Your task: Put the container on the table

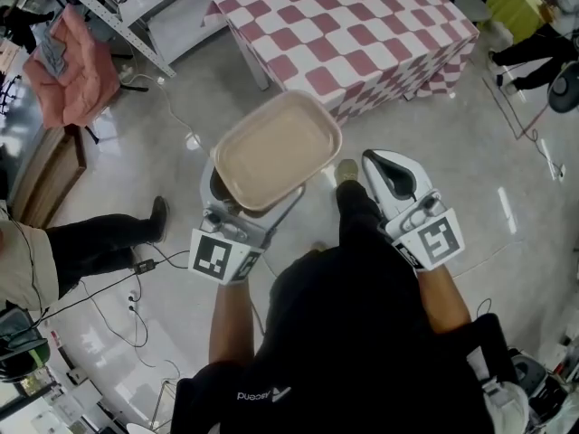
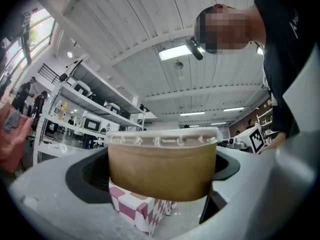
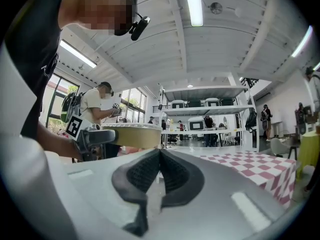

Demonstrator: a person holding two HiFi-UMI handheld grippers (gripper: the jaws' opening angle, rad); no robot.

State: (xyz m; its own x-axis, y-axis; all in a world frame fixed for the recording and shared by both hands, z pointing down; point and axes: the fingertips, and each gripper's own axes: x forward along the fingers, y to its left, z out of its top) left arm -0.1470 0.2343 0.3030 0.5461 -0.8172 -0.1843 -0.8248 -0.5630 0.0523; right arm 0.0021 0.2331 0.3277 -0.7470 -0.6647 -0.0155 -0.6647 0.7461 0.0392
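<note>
A tan rectangular container [image 1: 277, 148] with a clear lid is held level in the air above the floor, short of the table. My left gripper [image 1: 237, 208] is shut on its near end. In the left gripper view the container [image 2: 162, 164] fills the gap between the jaws, brown wall and ribbed lid rim facing the camera. My right gripper [image 1: 387, 172] hangs to the right of it, shut with nothing held; its black pads [image 3: 150, 171] meet. The right gripper view shows the container [image 3: 132, 135] off to its left. The table [image 1: 348, 25] with a red-and-white checked cloth lies ahead.
A pink garment [image 1: 72, 61] hangs on a metal rack at the far left. A seated person's dark legs [image 1: 99, 238] stretch across the floor at left, with cables [image 1: 127, 297] beside them. Another person's legs [image 1: 534, 57] are at the far right. Shelving [image 3: 205, 106] stands beyond the table.
</note>
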